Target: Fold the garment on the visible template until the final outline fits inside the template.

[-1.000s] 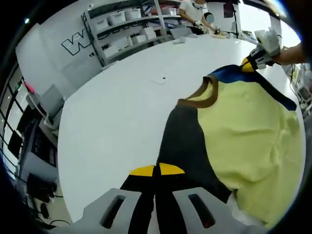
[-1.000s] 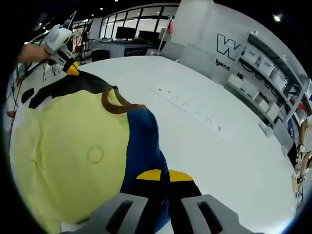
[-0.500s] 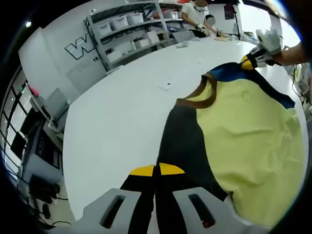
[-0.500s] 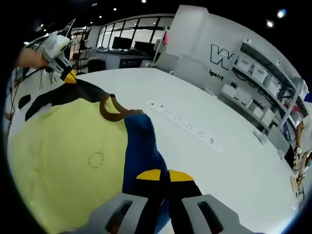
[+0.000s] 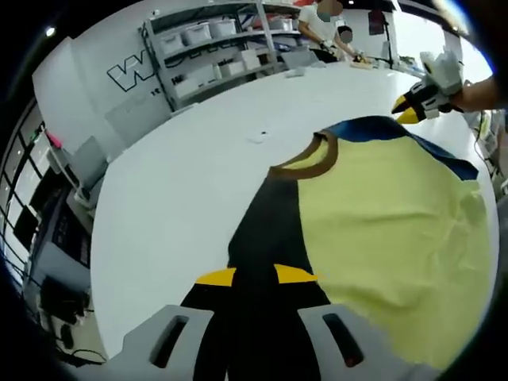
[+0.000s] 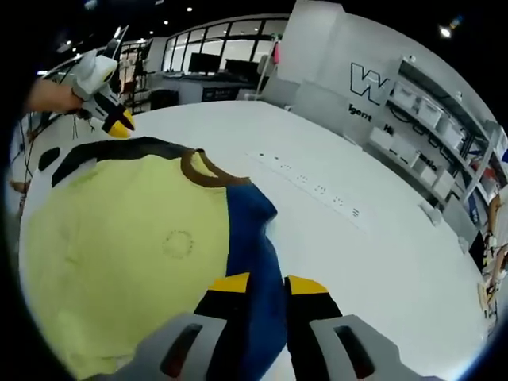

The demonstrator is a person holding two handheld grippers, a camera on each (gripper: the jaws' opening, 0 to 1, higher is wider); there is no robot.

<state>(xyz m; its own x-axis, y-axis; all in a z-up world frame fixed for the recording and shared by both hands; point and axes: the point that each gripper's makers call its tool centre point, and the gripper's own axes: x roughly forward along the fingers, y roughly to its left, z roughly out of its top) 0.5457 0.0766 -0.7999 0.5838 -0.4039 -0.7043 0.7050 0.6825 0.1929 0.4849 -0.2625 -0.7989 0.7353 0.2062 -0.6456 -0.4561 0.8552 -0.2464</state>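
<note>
A yellow shirt (image 5: 381,214) with a brown collar (image 5: 305,163) lies spread flat on the white table (image 5: 175,198). Its black sleeve (image 5: 266,230) runs down under my left gripper (image 5: 255,275), whose jaws stand open over the cloth. The blue sleeve (image 5: 373,127) ends by my right gripper (image 5: 409,111), held just off the fabric. In the right gripper view, the blue sleeve (image 6: 250,230) lies beneath my open right gripper (image 6: 268,284). Past the yellow body (image 6: 127,230), the left gripper (image 6: 121,127) hovers by the end of the black sleeve (image 6: 111,149).
Shelves with white bins (image 5: 214,48) stand beyond the table's far edge, with a person (image 5: 317,20) working behind them. A row of small marks (image 6: 317,186) runs across the table (image 6: 357,254) right of the shirt. Desks and monitors (image 5: 48,238) sit below the table's left edge.
Both grippers have opened and let go of the sleeves. The shirt has dropped and now lies flatter on the table, with both sleeve ends resting down.
</note>
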